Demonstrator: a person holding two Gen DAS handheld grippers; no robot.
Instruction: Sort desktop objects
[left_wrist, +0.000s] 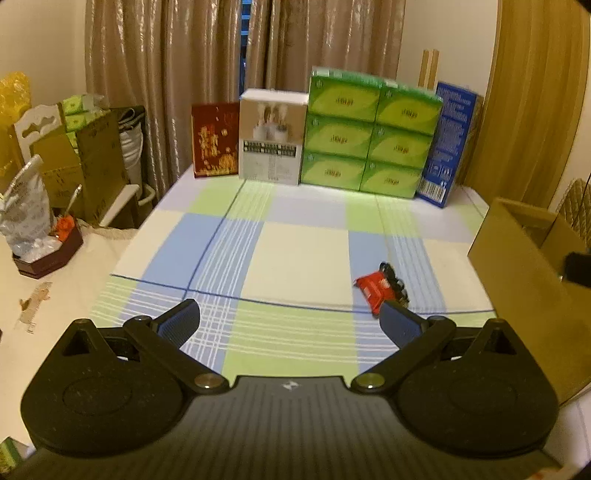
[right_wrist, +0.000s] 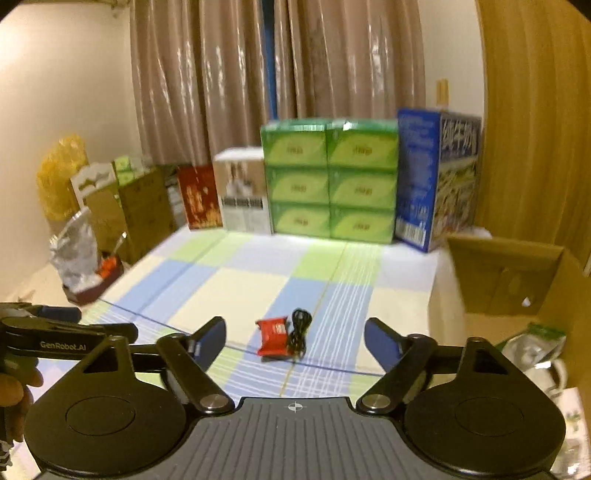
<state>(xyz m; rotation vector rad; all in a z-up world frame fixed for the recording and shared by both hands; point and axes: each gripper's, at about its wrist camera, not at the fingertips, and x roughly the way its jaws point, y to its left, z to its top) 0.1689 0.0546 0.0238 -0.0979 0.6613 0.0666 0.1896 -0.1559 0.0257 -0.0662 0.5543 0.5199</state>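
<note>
A red snack packet (left_wrist: 375, 288) (right_wrist: 273, 336) lies on the checked tablecloth (left_wrist: 295, 258) with a coiled black cable (left_wrist: 395, 282) (right_wrist: 300, 332) touching its right side. My left gripper (left_wrist: 289, 308) is open and empty; the packet sits just beyond its right fingertip. My right gripper (right_wrist: 295, 324) is open above the cloth's near part, and packet and cable lie ahead, framed between its fingers and untouched. In the right wrist view the left gripper (right_wrist: 55, 332) shows at the left edge, held by a hand (right_wrist: 14, 391).
An open cardboard box (left_wrist: 517, 266) (right_wrist: 509, 280) stands at the table's right, with plastic bags (right_wrist: 532, 343) inside. Along the back stand a red box (left_wrist: 216, 140), a white box (left_wrist: 271, 136), stacked green tissue packs (left_wrist: 369, 136) and a blue carton (left_wrist: 447, 144). A dark tray (left_wrist: 48, 254) sits left.
</note>
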